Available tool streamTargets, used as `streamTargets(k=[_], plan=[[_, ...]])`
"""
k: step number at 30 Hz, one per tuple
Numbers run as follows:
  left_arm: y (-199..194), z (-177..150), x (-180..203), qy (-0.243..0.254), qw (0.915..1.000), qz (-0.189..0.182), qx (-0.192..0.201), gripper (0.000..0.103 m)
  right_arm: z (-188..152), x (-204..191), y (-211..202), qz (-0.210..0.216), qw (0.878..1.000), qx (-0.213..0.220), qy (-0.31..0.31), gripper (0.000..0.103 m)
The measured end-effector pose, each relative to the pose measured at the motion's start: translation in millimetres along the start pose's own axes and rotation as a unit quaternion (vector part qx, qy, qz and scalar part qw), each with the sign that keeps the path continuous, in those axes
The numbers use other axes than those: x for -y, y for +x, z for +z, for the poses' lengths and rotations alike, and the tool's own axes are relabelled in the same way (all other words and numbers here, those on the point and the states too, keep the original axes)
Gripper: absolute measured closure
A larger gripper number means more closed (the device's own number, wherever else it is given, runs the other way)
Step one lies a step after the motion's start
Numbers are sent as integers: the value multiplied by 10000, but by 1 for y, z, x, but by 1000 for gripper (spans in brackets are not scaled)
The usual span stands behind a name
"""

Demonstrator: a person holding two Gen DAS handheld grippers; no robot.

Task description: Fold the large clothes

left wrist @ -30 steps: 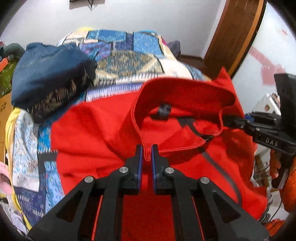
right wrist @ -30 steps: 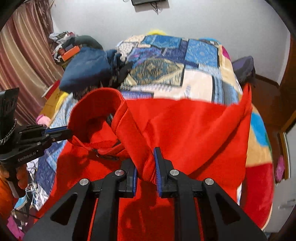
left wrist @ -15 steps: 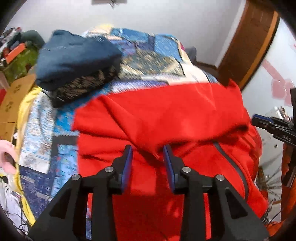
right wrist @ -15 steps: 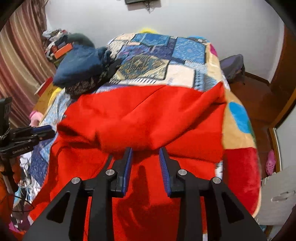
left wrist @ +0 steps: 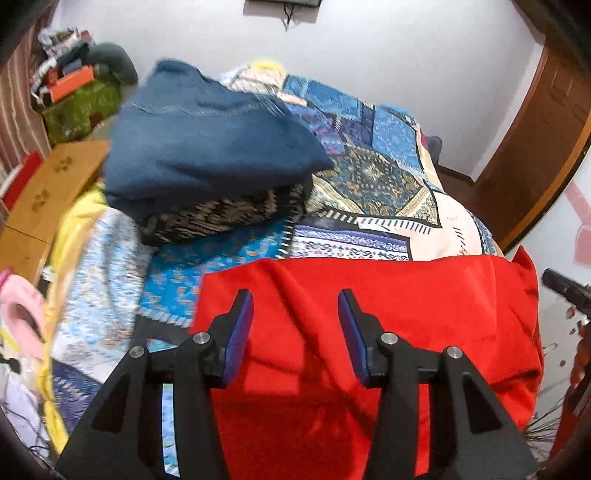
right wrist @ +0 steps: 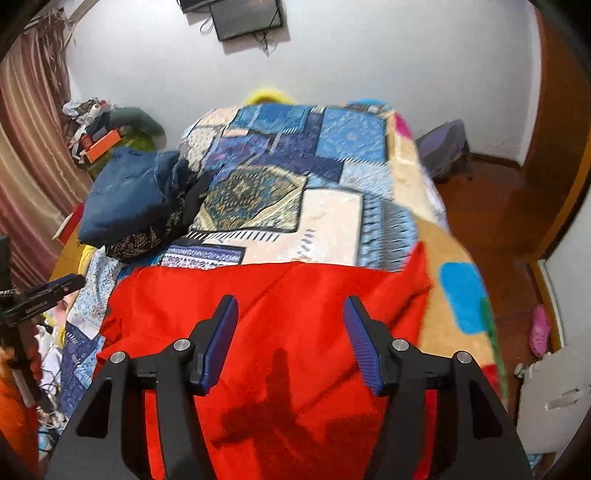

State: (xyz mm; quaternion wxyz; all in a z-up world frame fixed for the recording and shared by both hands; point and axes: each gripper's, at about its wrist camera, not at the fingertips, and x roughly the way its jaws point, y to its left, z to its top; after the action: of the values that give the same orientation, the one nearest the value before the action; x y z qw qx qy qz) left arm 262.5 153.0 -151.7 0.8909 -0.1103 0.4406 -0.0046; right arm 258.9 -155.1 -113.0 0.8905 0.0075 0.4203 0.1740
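Both grips let go: my left gripper [left wrist: 295, 314] and right gripper [right wrist: 290, 321] were each pinching red garment [left wrist: 369, 332] at collar 1 second ago; jaws have just been opening, now about half spread, nothing between pads. Collar no longer showing; garment lies folded on bed [right wrist: 332, 210] near edge. Judgement: this fold laid, next fold pending.

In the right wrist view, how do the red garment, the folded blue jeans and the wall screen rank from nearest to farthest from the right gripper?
1. Red garment, directly under the right gripper.
2. Folded blue jeans, on the bed's left side.
3. Wall screen, high on the far wall.
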Motion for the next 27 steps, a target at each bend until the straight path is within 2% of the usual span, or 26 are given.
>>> streamTargets(k=[4, 7, 10, 11, 13, 14, 20, 22, 27], plan=[[40, 1, 14, 5, 9991, -212, -371, 56, 1, -5, 35, 89, 9991, -411, -31, 48], [65, -7, 23, 125, 9977, -235, -622, 56, -5, -6, 57, 31, 9974, -708, -122, 48], [87, -19, 25, 290, 9961, 21, -838, 54, -11, 4, 66, -163, 9963, -829, -151, 48], [92, -25, 24, 338, 9956, 167, -855, 46, -13, 8, 66, -243, 9963, -818, -139, 48], [90, -31, 18, 278, 9969, 245, -697, 35, -16, 20, 60, -434, 9963, -737, -62, 48], [88, -33, 13, 220, 9972, 268, -661, 33, -18, 27, 55, -555, 9962, -676, 8, 48], [69, -46, -19, -186, 9971, 342, -661, 31, -28, 69, 30, -979, 9926, -582, 431, 48], [64, -51, -27, -239, 9959, 580, -657, 31, -32, 80, 23, -1216, 9892, -577, 581, 47], [52, -71, -58, -426, 9899, 1105, -774, 31, -45, 107, 6, -938, 9862, -561, 1244, 43]])
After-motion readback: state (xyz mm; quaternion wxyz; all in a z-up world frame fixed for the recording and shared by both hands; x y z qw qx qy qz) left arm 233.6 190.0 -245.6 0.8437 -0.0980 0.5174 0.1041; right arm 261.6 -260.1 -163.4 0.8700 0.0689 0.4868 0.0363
